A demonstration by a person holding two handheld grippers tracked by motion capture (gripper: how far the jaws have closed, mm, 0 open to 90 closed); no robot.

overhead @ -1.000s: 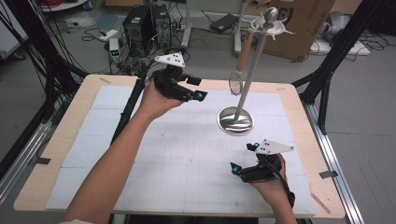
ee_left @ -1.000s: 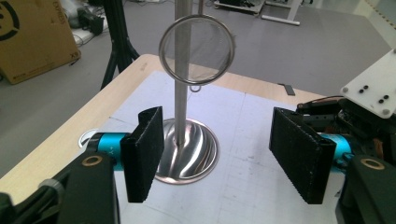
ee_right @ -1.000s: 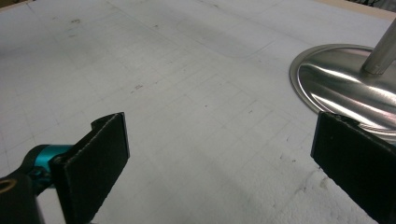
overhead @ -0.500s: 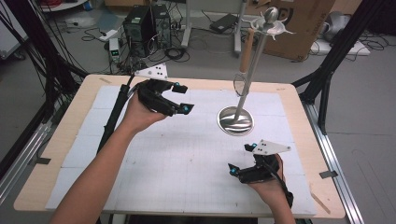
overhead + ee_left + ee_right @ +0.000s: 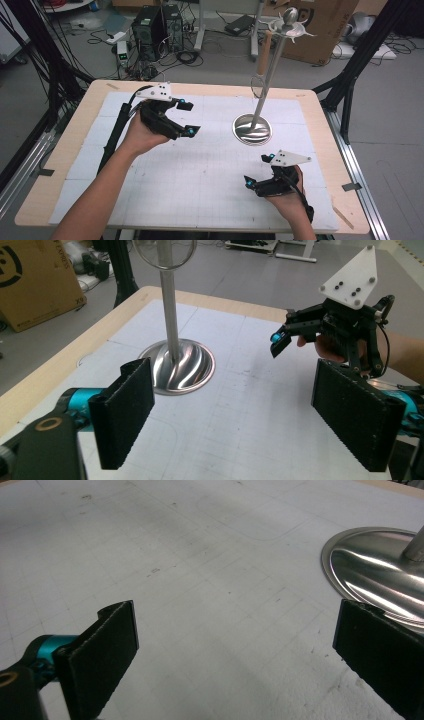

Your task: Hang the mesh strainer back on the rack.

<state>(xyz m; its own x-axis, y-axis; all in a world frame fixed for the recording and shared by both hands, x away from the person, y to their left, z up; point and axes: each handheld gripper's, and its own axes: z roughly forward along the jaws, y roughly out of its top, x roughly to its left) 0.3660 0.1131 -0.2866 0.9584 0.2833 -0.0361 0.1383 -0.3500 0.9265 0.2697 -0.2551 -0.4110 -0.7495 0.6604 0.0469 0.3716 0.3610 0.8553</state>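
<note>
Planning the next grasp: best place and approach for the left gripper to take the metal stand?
Probably the bare vertical pole of the metal stand, just above the domed base. It is slim, straight and upright, so open jaws fit either side. Bring the left gripper in level from the left. The polished, sloped base would likely slip.

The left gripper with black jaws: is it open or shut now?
Open. In the left gripper view, the left gripper has its two black ribbed jaws far apart, with bare white table mat between them and nothing held.

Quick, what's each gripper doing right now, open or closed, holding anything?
Left gripper: open, holding nothing.
Right gripper: open, holding nothing.
</note>
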